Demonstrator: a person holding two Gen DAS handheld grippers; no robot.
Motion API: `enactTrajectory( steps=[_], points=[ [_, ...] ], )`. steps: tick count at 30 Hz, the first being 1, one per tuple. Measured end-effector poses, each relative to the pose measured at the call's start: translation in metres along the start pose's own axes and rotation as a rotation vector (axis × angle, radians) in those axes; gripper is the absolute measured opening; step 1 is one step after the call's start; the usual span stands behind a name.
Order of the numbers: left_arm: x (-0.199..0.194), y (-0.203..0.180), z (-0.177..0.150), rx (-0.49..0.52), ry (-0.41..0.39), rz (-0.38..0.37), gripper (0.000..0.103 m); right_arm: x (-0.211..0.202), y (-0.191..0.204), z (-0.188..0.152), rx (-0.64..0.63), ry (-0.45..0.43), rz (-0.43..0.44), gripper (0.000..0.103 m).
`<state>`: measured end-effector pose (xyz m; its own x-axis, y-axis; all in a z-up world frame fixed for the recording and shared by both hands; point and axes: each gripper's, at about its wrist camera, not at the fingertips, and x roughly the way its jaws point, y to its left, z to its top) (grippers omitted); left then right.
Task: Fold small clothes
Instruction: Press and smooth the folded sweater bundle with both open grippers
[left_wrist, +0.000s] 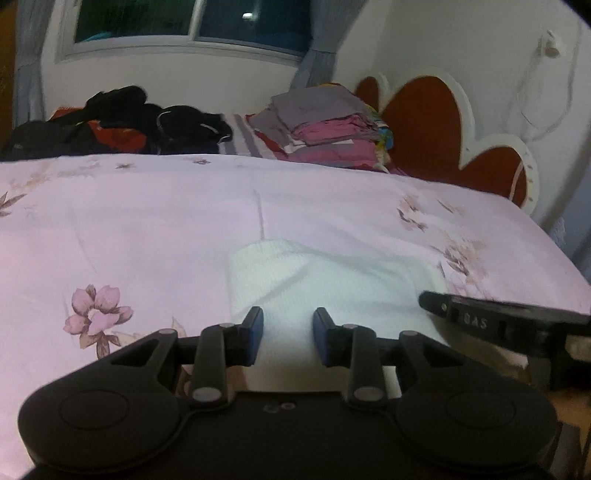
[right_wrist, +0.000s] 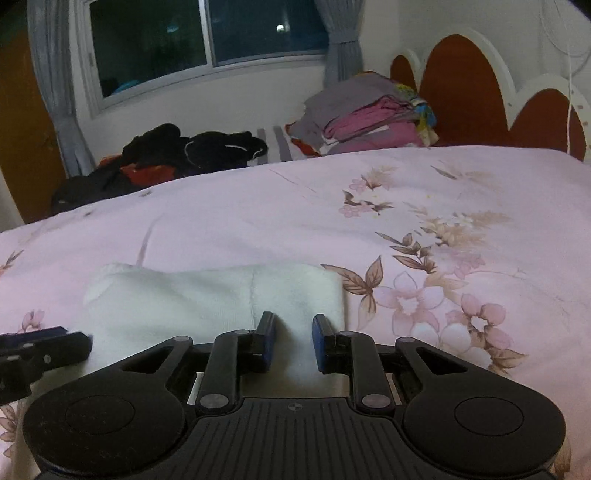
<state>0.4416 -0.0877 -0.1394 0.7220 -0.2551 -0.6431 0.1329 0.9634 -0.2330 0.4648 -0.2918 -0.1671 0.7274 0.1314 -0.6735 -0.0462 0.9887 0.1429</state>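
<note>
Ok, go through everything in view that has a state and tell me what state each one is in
White knitted garment: lying flat on the bedspread, partly folded.
Left gripper: jaws apart over the garment's near edge, nothing pinched.
Right gripper: jaws apart over the garment's near edge, nothing pinched.
Pink floral bedspread: spread smooth.
Stack of grey and pink clothes: folded, piled.
Heap of black clothes: unfolded, jumbled.
Grey curtains: drawn aside.
</note>
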Motion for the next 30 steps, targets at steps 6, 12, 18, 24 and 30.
enactTrajectory(
  steps=[6,12,18,24,30],
  points=[
    [0.003,-0.004,-0.004,0.023,-0.024,0.022,0.033,0.009,-0.004,0.003,0.024,-0.012,0.01,0.02],
    [-0.017,-0.014,0.004,0.04,-0.07,0.008,0.031,-0.012,-0.006,0.014,0.068,-0.024,0.045,0.02],
    [0.003,-0.017,0.006,0.049,-0.043,0.011,0.033,-0.018,0.015,0.013,0.022,-0.027,0.089,0.021],
    [0.008,-0.009,0.015,0.006,0.009,0.009,0.033,-0.013,0.008,0.006,0.022,0.021,0.043,0.02],
    [-0.029,-0.009,-0.004,0.007,0.006,-0.028,0.034,-0.041,0.015,-0.012,-0.05,0.005,0.06,0.021]
  ],
)
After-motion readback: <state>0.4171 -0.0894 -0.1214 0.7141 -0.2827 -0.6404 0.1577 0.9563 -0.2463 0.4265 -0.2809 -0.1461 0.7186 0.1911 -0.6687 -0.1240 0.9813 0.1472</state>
